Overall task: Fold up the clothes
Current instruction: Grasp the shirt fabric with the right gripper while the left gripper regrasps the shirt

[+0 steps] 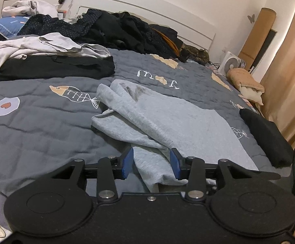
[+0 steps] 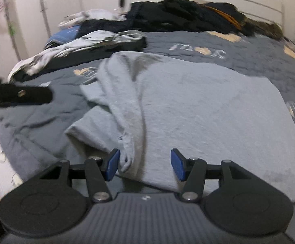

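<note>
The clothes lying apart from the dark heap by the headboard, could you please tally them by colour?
Light grey cotton sweatshirt: 1
Black folded garment: 1
Whitish crumpled garment: 1
Black garment at the bed's right edge: 1
Total: 4

The grey sweatshirt is spread out on the bed, soft fleecy fabric, mostly flat on its right side. Its left side is messier: a sleeve is folded over the body and runs down toward the near edge in a loose ridge, with rumpled fabric bunched beside it.
</note>
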### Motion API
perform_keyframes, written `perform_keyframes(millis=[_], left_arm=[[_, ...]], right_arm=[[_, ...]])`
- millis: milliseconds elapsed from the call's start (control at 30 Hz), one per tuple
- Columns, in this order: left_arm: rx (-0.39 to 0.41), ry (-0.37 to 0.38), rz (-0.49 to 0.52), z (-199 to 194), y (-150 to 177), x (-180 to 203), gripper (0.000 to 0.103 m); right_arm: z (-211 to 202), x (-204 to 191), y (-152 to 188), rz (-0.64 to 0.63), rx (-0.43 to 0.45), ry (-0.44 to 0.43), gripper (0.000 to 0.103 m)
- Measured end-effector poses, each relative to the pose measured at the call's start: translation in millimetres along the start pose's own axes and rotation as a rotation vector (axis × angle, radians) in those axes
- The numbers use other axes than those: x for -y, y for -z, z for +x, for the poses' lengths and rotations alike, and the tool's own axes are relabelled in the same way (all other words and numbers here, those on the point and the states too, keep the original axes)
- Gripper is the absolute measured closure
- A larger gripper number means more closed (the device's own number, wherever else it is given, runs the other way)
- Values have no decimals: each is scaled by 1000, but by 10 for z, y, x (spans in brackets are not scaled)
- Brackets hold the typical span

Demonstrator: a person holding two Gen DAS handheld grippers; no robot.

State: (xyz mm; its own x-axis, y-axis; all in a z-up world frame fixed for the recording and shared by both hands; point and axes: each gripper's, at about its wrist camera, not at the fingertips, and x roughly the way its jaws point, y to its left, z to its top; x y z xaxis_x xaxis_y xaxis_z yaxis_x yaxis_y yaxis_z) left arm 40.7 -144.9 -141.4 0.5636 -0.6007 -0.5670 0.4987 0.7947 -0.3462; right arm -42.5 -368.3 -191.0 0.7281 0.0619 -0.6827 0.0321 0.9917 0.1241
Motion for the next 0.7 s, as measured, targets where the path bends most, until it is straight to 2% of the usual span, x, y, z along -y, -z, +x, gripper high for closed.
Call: perform_keyframes(millis=[133, 200, 233, 267, 367, 467, 700], left_arm=[[3, -2, 0, -8, 10, 9, 61], [4, 0, -1, -3, 10, 8, 61], [3, -2, 1, 1, 12, 12, 61], [2, -5, 4, 5, 14, 17, 61], [-2, -15, -3, 24, 15, 11, 61], [-1, -2, -87, 70, -33, -89, 59], [-8, 66, -509, 363, -170, -698, 46]], right_arm=[[0, 17, 20, 5, 21, 3, 60], [5, 1, 34, -8, 29, 8, 80], [7, -8, 41, -15, 32, 11, 84], [10, -20, 47, -23, 36, 13, 87], [43, -120, 55, -87, 50, 16, 86], [77, -127, 41, -81, 39, 6, 85], [126, -49, 34, -26, 20, -8, 83]])
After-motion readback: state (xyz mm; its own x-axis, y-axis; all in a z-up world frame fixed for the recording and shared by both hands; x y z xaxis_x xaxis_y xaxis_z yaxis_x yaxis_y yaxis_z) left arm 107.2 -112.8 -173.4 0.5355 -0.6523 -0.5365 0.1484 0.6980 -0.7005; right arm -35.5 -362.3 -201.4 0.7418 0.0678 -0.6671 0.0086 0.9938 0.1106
